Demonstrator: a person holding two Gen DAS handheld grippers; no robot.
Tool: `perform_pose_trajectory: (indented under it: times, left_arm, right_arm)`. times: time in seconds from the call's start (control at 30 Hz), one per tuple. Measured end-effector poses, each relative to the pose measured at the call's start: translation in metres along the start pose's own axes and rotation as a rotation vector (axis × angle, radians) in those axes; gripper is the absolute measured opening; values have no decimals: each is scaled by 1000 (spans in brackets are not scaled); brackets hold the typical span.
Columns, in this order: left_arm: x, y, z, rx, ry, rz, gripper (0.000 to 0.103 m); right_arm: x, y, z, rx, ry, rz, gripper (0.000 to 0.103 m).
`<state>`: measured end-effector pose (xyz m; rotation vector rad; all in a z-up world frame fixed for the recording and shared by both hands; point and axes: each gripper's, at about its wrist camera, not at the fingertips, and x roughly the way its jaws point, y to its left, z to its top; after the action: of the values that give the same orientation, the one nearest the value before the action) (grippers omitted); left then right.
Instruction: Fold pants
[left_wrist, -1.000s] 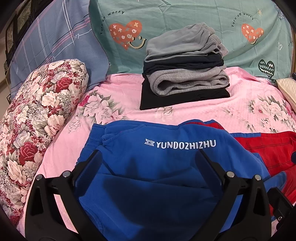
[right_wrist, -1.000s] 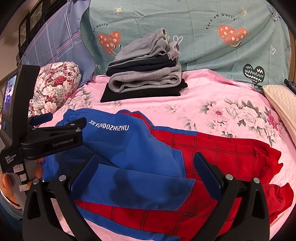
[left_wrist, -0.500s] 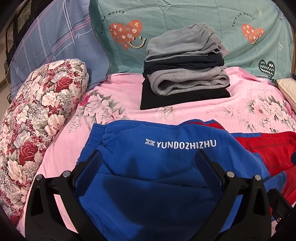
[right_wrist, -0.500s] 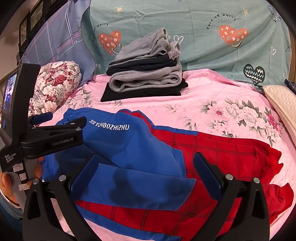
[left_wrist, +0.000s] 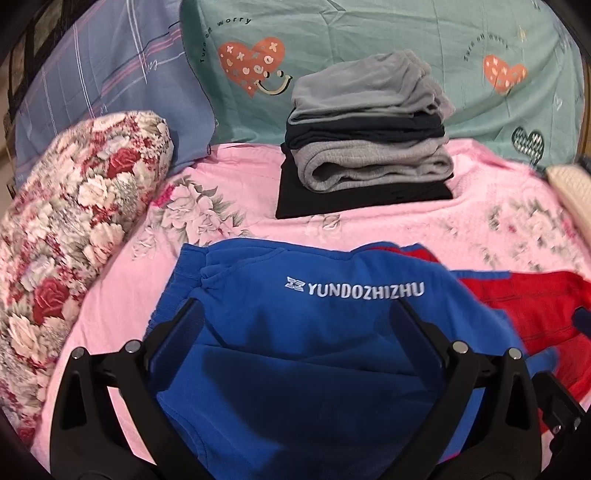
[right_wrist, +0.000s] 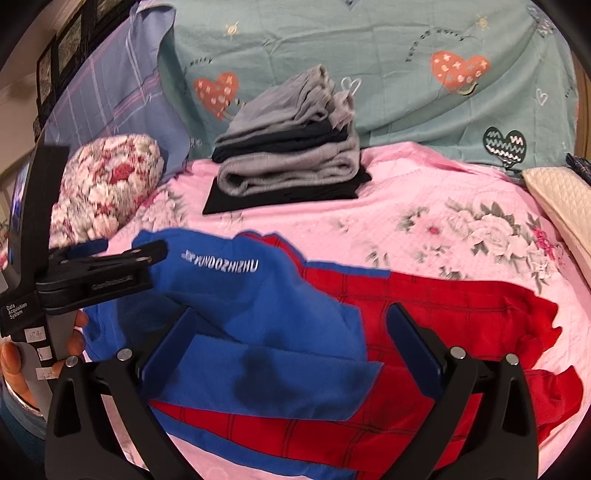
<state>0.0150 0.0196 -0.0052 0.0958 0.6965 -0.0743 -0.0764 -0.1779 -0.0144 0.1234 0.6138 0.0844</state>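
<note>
Blue and red pants (left_wrist: 314, 369) with white lettering lie spread on the pink floral bedsheet (left_wrist: 388, 229). The waist is at the left, and the red checked leg (right_wrist: 461, 306) runs out to the right. A blue flap (right_wrist: 266, 380) is folded across the middle. My left gripper (left_wrist: 295, 325) is open, its fingers straddling the blue waist area just below the lettering. In the right wrist view the left gripper (right_wrist: 110, 269) hovers over the waist. My right gripper (right_wrist: 291, 339) is open over the folded blue flap, with nothing clamped.
A stack of folded grey and black pants (left_wrist: 369, 162) sits at the back by the teal heart-print pillow (left_wrist: 369, 33). A floral bolster (left_wrist: 74, 221) lies along the left side. A cream pillow (right_wrist: 554, 199) is at the right. A hand (right_wrist: 11, 362) holds the left gripper.
Both views now show slight motion blur and the scene has shifted a little. The pants lie as before and both grippers remain open.
</note>
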Motion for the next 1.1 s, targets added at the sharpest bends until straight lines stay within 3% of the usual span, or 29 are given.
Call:
perform_pose_trajectory:
  times: [0.1,0.23,0.3,0.4,0.5,0.6,0.77,0.93,0.97,1.03,1.1]
  left_arm:
    - [-11,22,7,-66,35,-50,101]
    - [-27,61,0,-76,71,-45,101]
    - [-32,82,-8,-83,100,-56,101]
    - [-35,111,-23,-109,154,-71,101]
    - [-32,133,-38,-154,212,-84,101]
    - [-27,148,-56,-183,266,-76,101]
    - [-24,157,-75,-193,324,-70,101]
    - [-31,165,-87,-216,338,-89,101]
    - [-31,166,-89,-221,341,-96,101]
    - [-30,166,-91,-237,353,-121,101]
    - [-27,166,-94,-256,364,-148,101]
  right_arm:
    - [-34,-24,14,44,-44,3,102]
    - [-95,-98,12,169,-44,-48,102]
    - [-119,-140,-5,270,-10,-69,102]
    - [-146,-209,-55,514,60,-82,102]
    - [-153,-235,-95,643,103,-60,102]
    - [-142,-241,-118,677,150,-42,101]
    - [-110,-227,-114,621,223,-5,81]
    - [-88,-222,-107,558,242,-27,74]
    - [-84,-220,-105,552,244,-14,56]
    - [-77,-217,-104,539,260,-20,47]
    - [-77,-215,-102,514,264,-21,17]
